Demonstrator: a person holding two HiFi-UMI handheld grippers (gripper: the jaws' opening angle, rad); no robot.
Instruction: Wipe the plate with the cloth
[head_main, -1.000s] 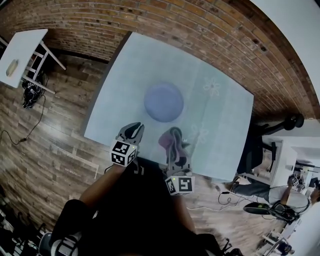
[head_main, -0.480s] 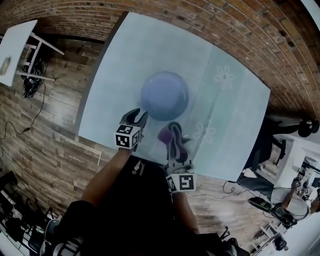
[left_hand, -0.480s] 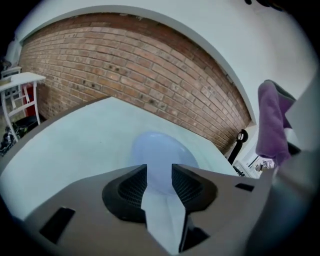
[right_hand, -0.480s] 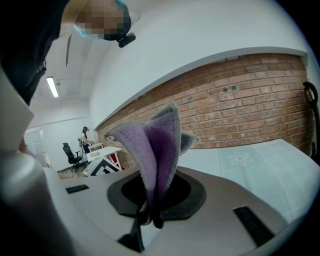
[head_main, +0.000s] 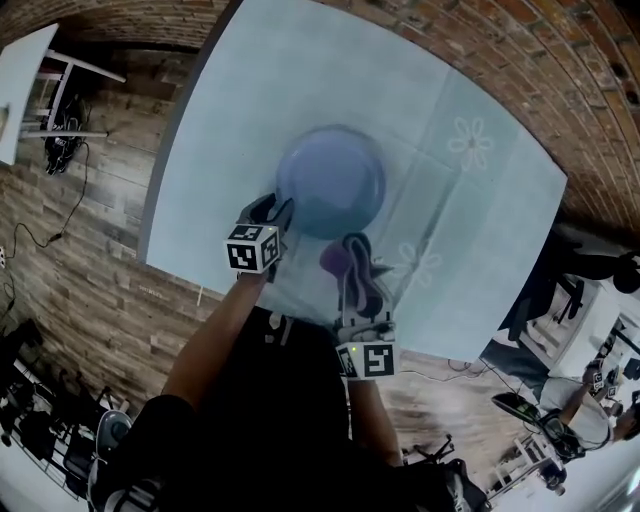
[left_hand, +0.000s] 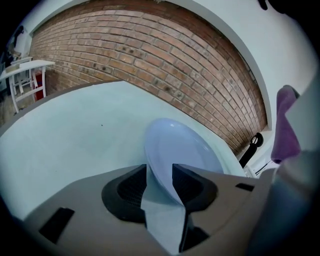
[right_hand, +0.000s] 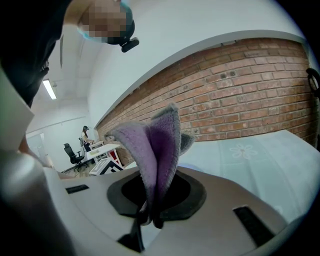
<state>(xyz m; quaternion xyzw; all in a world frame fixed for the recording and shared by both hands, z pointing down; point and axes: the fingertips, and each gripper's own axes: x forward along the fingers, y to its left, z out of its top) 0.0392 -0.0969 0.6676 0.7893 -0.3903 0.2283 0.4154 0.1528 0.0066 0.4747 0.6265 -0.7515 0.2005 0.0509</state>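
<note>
On table (head_main: 230, 110), plate (head_main: 330, 182), L gripper (left_hand: 160, 172) fingers opening round its rim, R gripper (right_hand: 152, 195) fingers clamping purple cloth (right_hand: 160, 145)

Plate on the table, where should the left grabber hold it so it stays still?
Take the plate by its near rim, coming low from the person's side. It lies flat and shallow, so only that thin edge fits between jaws. The left gripper is opening its jaws with the rim between them, not pressing yet.
</note>
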